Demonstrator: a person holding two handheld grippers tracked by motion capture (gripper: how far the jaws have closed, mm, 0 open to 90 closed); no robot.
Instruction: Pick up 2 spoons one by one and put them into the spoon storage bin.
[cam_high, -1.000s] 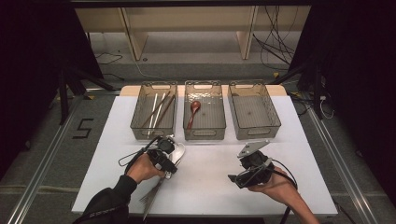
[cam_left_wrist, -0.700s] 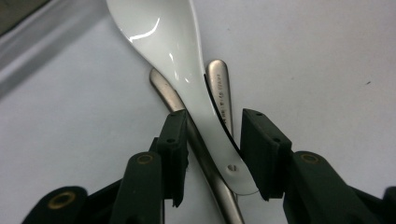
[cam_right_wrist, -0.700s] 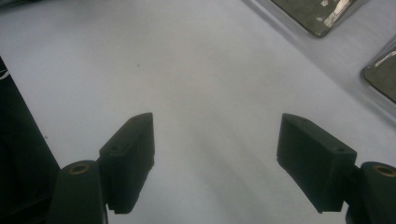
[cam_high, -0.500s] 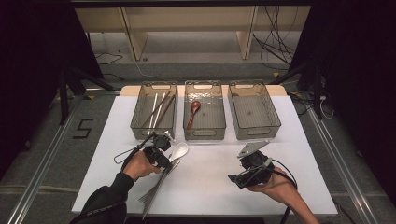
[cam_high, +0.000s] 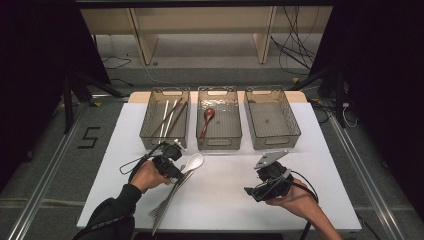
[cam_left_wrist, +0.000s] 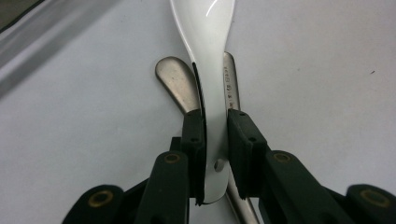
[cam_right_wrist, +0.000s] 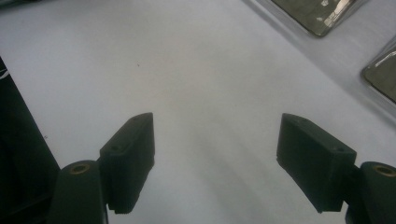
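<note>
A white ceramic spoon (cam_high: 194, 161) lies on the white table, its handle resting across metal cutlery. In the left gripper view the white spoon's handle (cam_left_wrist: 210, 56) stands between the two pads, which press on its sides. My left gripper (cam_high: 176, 172) (cam_left_wrist: 215, 121) has just been closing and is shut on that handle. Under the spoon lie two metal handles (cam_left_wrist: 175, 79), and a fork (cam_high: 159, 209) points toward the front edge. My right gripper (cam_high: 252, 192) (cam_right_wrist: 217, 149) hovers open over bare table at the front right, nothing between its pads.
Three clear bins stand in a row at the back: the left bin (cam_high: 145, 127) holds chopsticks, the middle bin (cam_high: 220, 144) a brown wooden spoon (cam_high: 207, 117), the right bin (cam_high: 274, 142) nothing. Bin corners (cam_right_wrist: 322, 14) show in the right gripper view.
My left gripper shifted slightly left along the spoon handle, so more of the white bowl shows. The right hand kept still.
</note>
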